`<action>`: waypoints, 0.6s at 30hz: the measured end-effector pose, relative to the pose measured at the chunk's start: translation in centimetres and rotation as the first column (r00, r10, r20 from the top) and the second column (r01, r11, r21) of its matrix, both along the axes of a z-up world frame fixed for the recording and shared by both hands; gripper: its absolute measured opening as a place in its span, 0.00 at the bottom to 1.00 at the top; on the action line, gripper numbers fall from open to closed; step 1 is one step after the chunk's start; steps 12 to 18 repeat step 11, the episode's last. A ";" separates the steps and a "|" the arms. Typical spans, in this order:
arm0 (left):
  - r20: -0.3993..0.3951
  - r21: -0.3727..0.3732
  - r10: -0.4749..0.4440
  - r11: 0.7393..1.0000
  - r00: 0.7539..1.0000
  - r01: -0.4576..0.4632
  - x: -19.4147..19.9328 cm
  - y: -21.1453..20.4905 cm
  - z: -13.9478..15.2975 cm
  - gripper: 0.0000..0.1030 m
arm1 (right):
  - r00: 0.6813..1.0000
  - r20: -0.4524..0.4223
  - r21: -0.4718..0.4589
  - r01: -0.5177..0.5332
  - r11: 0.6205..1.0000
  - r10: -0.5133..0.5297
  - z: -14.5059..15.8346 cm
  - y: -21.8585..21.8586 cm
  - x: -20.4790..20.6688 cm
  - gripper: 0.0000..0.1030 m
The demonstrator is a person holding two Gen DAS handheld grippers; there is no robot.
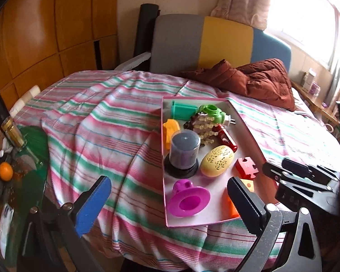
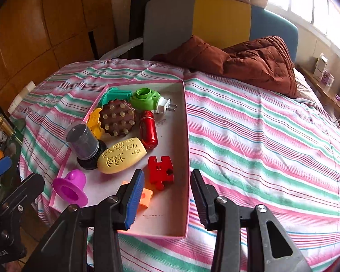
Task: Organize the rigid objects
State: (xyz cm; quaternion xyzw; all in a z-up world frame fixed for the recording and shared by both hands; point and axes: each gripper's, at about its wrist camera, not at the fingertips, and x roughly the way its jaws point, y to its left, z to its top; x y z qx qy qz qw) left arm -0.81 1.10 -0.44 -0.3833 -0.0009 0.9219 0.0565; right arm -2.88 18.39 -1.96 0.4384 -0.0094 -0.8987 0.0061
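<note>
Pink-rimmed tray [image 2: 186, 136] on a pink, green and white striped bedsheet [image 2: 260, 136]; inside, a magenta cup [image 2: 71, 187], red puzzle piece [image 2: 160, 171], yellow patterned case [image 2: 121, 155], green plug [image 2: 147, 98].

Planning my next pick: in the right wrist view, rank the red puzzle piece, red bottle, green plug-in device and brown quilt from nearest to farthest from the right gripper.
1. Red puzzle piece: in the tray, just ahead of the open right gripper.
2. Red bottle: mid-tray, lying down.
3. Green plug-in device: at the tray's far end.
4. Brown quilt: beyond the tray, by the headboard.
</note>
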 end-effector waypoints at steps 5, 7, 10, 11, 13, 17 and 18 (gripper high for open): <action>-0.035 -0.013 0.042 0.999 0.999 -0.043 0.8 -0.3 -0.3 0.99 | 0.999 -0.023 0.006 0.041 0.999 -0.041 0.1 0.1 1.2 0.41; -0.033 0.002 0.048 0.999 0.998 -0.048 0.9 -0.6 -0.4 0.98 | 0.997 -0.039 0.003 0.059 0.998 -0.059 0.2 0.2 1.5 0.41; -0.043 -0.002 0.047 0.999 0.998 -0.048 1.1 -0.7 -0.3 0.98 | 0.995 -0.067 -0.006 0.072 0.997 -0.072 0.8 0.1 1.7 0.41; -0.041 0.001 0.053 0.999 0.998 -0.053 1.1 -0.7 -0.3 0.99 | 0.994 -0.075 -0.006 0.074 0.997 -0.074 1.0 0.1 1.7 0.41; -0.041 0.001 0.053 0.999 0.998 -0.053 1.1 -0.7 -0.3 0.99 | 0.994 -0.075 -0.006 0.074 0.997 -0.074 1.0 0.1 1.7 0.41; -0.041 0.001 0.053 0.999 0.998 -0.053 1.1 -0.7 -0.3 0.99 | 0.994 -0.075 -0.006 0.074 0.997 -0.074 1.0 0.1 1.7 0.41; -0.041 0.001 0.053 0.999 0.998 -0.053 1.1 -0.7 -0.3 0.99 | 0.994 -0.075 -0.006 0.074 0.997 -0.074 1.0 0.1 1.7 0.41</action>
